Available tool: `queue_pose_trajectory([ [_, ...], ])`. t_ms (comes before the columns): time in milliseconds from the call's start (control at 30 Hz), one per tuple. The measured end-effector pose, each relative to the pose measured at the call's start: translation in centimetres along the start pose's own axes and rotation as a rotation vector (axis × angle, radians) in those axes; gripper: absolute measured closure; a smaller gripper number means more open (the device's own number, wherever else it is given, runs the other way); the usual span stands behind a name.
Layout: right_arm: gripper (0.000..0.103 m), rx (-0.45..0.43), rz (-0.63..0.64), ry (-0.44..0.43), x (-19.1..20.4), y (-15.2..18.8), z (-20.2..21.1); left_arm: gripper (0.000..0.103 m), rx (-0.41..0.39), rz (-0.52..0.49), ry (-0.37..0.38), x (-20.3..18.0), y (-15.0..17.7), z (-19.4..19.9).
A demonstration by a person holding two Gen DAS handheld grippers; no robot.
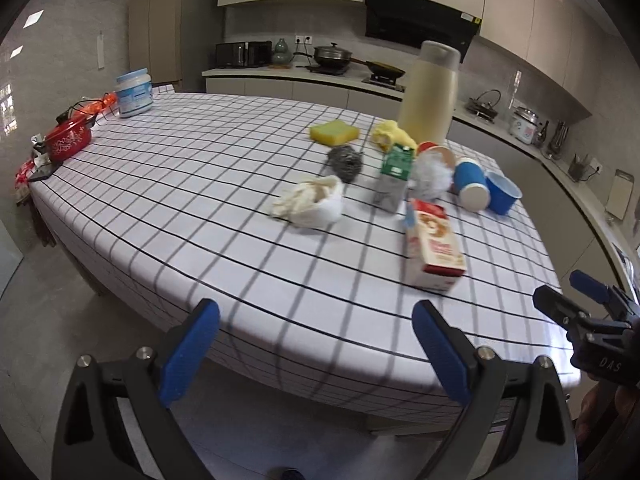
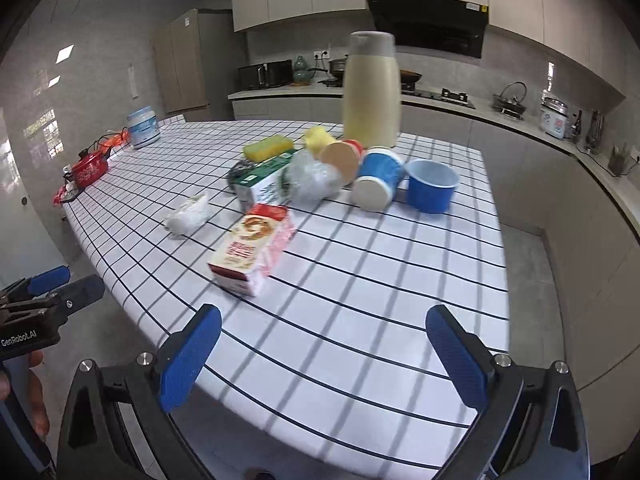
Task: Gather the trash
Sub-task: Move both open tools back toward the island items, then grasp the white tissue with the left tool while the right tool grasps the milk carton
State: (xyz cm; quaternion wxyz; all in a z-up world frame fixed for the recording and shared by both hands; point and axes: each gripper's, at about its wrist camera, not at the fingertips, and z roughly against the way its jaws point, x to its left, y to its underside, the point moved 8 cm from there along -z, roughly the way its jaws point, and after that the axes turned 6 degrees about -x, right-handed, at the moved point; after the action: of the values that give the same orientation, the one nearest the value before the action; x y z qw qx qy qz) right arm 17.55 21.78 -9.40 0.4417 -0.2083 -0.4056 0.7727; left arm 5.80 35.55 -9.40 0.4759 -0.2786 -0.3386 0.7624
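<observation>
White cloth with a black grid covers the table, which stands in a kitchen with pale cabinets, a dark hood and a counter carrying a microwave, pans and a kettle. At the table's far left edge sit a red pot and a blue-lidded jar.

Motion blur softens most of the clutter, so the print on the cartons cannot be read. Behind the pile stands a tall cream flask, hiding part of the stove. A yellow cloth is half hidden by cups.

Trash lies grouped toward the table's right half: a red-and-white carton on its side nearest the near edge, a green carton, a crumpled tissue, clear crumpled plastic, a blue cup tipped over, a red cup also on its side, and an upright blue bowl. A sponge and steel scourer lie just behind.

Both the left gripper and right gripper hover off the near edge, spread wide and holding nothing
</observation>
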Motion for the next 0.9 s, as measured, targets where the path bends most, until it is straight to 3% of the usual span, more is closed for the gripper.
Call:
queue_pose_trajectory([
  [200,0.011,0.034,-0.008,-0.017,3.9,-0.4,-4.1,0.005,0.020,-0.028,0.014,2.3,-0.5,-2.8],
  [533,0.029,0.114,-0.001,-0.032,7.1,-1.2,-11.2,0.007,0.037,-0.062,0.081,2.3,-2.7,-8.2],
  [733,0.043,0.144,-0.032,0.021,4.7,-1.4,-13.9,0.010,0.066,-0.094,0.121,0.6,-3.6,-11.7],
  [900,0.044,0.139,-0.075,0.060,1.5,-2.1,-15.1,0.015,0.090,-0.109,0.145,-0.1,-4.3,-14.2],
])
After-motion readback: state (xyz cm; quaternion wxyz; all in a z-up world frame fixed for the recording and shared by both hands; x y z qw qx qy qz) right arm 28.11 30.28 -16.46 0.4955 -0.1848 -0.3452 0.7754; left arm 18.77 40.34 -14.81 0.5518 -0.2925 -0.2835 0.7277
